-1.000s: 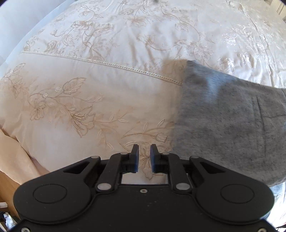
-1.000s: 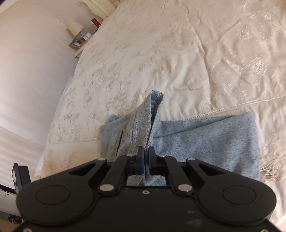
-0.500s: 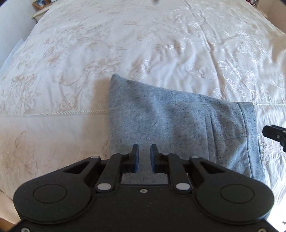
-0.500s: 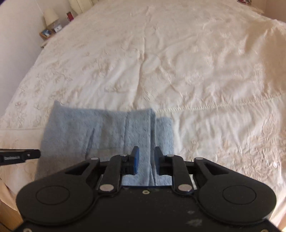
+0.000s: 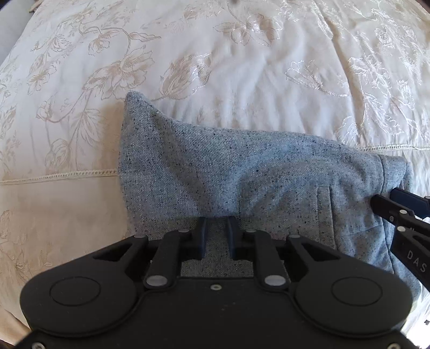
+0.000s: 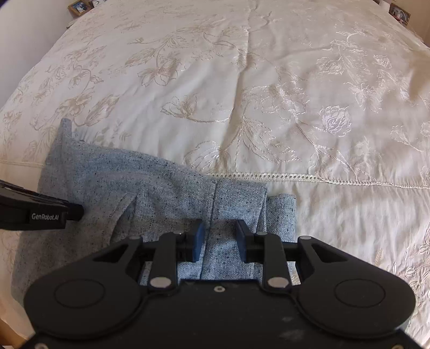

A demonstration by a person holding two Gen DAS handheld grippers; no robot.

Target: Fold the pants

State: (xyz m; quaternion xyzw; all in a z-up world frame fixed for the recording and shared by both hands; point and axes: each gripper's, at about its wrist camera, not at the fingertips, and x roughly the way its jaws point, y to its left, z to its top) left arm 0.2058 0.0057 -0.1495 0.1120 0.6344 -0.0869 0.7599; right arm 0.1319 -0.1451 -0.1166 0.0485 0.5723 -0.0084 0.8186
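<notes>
The grey-blue speckled pants [image 5: 242,174] lie folded in a flat bundle on the cream embroidered bedspread [image 5: 242,67]. My left gripper [image 5: 217,233] points straight down over the bundle's near edge, its jaws a little apart with cloth showing in the gap but not pinched. In the right wrist view the pants [image 6: 161,193] show their waistband end with layered edges. My right gripper [image 6: 220,236] stands over that end. Its jaws are opening, with a seam of the cloth below and between them, unpressed. Each gripper's tip shows in the other's view: the right gripper [image 5: 381,201], the left gripper [image 6: 78,212].
The bedspread [image 6: 268,94] stretches far beyond the pants, crossed by a lace seam [image 6: 322,177]. Small picture frames [image 6: 80,5] stand past the bed's far left corner and others [image 6: 400,12] at the far right. A pale wall runs along the left.
My right gripper let go of the raised fold it held and sank; the pants now lie flat. My left gripper moved from the bare bedspread over the pants and came lower.
</notes>
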